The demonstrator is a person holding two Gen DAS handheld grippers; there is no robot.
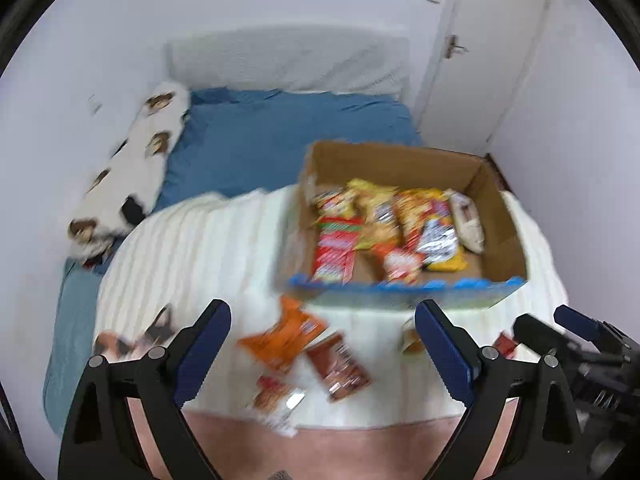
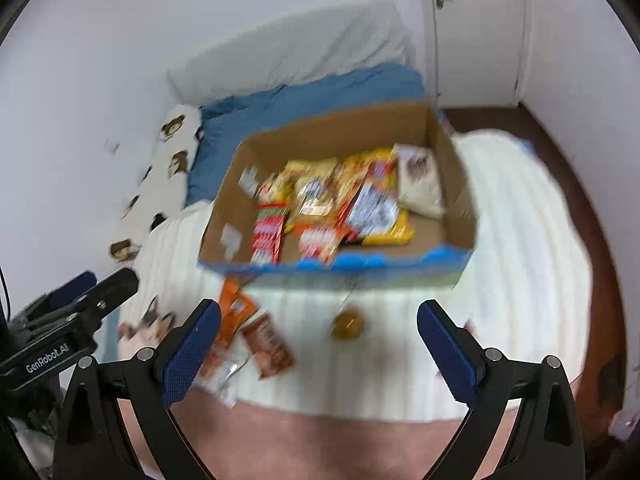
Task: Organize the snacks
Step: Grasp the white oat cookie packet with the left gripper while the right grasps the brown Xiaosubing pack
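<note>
On blue-sheeted bed, white blanket, white walls

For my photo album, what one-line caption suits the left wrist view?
Open left gripper above loose snack packets on a white blanket, beside a snack-filled cardboard box.

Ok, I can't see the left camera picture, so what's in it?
A cardboard box full of snack packets sits on a white blanket on a bed. A few loose packets, one orange and one brown, lie in front of it. The open, empty left gripper hangs above them, the right gripper beside it.
</note>
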